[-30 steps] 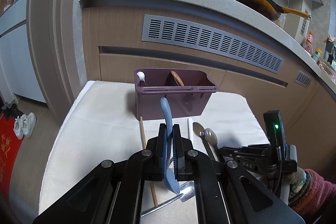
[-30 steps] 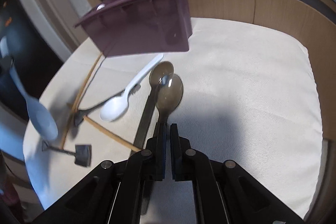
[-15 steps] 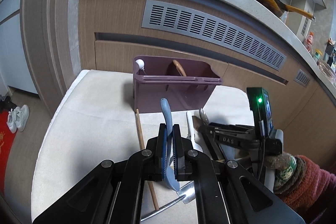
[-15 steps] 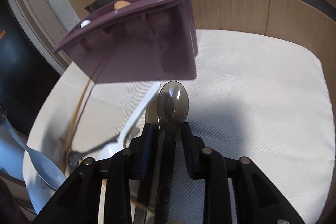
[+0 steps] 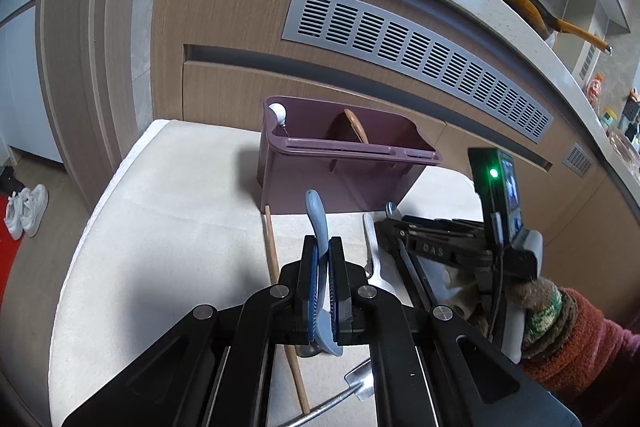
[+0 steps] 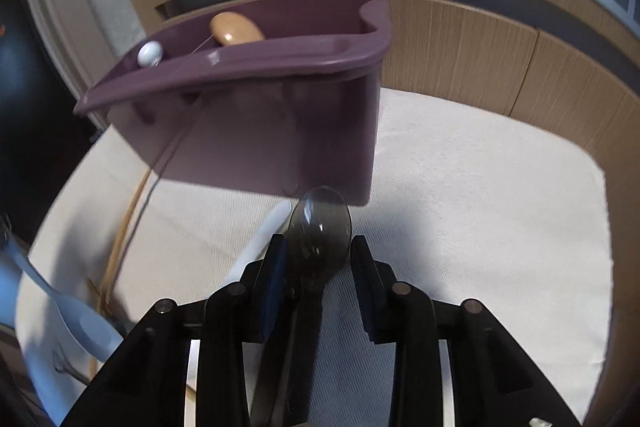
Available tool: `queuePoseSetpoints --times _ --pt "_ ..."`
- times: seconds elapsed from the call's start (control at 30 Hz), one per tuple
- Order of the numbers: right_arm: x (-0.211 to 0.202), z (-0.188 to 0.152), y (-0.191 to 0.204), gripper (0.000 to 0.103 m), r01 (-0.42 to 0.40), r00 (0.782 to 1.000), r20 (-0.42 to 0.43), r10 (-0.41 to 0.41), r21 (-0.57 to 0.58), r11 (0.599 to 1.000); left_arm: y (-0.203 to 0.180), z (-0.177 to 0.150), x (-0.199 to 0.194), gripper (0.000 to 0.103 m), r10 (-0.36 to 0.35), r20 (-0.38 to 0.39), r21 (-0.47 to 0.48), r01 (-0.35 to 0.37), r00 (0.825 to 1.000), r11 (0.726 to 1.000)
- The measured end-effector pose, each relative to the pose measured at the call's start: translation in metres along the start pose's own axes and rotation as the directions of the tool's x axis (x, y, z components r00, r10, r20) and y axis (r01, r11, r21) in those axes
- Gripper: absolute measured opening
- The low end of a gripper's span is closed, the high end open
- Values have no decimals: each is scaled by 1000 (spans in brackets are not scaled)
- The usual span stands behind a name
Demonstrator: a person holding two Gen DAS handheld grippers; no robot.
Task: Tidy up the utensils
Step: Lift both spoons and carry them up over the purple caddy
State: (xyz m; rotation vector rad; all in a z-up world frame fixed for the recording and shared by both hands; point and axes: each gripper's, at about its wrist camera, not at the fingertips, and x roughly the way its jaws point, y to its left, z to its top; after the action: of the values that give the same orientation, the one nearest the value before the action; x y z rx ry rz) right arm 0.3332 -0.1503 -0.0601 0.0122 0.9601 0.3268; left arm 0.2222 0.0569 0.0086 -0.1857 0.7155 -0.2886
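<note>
Worktop (image 5: 168, 211) under a pale cloth carries the whole job, and most of it is not yet done. The purple caddy (image 5: 340, 171) stands at the far side of it, against the cabinet front, and only two pieces show inside: a wooden spoon (image 6: 236, 29) in the middle compartment and a white-knobbed pick (image 6: 150, 53) at the end compartment on my left.

My left gripper (image 5: 323, 279) is pressed together on the handle of a pale blue spoon (image 5: 318, 223), holding it off the cloth short of the caddy, so I judge that piece is next in. My right gripper (image 6: 318, 259) is spread, its fingers either side of the bowl of a dark translucent spoon (image 6: 320, 227) lying just in front of the caddy's near wall; whether the pads touch it, I cannot tell. A second dark utensil seems to lie beneath it.

Loose on the cloth: a white plastic spoon (image 5: 374, 255) beside the dark ones, a wooden chopstick (image 5: 276, 267) running back toward the caddy, and a small metal spade-shaped utensil (image 5: 360, 385) nearest me. By my count at least five pieces remain out.
</note>
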Motion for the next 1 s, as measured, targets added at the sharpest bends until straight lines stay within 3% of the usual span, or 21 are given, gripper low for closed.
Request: queuePoseSetpoints --times 0.13,0.27,0.53,0.8,0.87,0.93,1.0 --pt "11 11 -10 33 -42 999 -30 44 64 997 -1 -1 1 5 -1 -2 0 1 1000 1000" --pt "12 13 -9 30 -24 999 -37 25 33 999 -3 -1 0 5 6 -3 7 -6 1000 1000" --pt "-50 -1 -4 30 -73 991 109 75 -21 997 -18 1 -8 5 12 17 28 -13 1000 1000" --pt "-110 -20 6 30 -85 966 239 104 -85 993 -44 9 -30 5 11 60 56 -14 998 998" --pt "-132 -21 6 30 -98 952 282 122 -99 990 -54 27 -48 5 -2 107 74 -6 994 997" --pt "-161 -15 12 30 -91 921 367 130 -121 988 -63 51 -67 5 -15 162 100 -2 987 995" --pt "-201 4 24 30 -50 854 506 122 -154 987 -74 82 -90 5 -27 229 138 -5 973 990"
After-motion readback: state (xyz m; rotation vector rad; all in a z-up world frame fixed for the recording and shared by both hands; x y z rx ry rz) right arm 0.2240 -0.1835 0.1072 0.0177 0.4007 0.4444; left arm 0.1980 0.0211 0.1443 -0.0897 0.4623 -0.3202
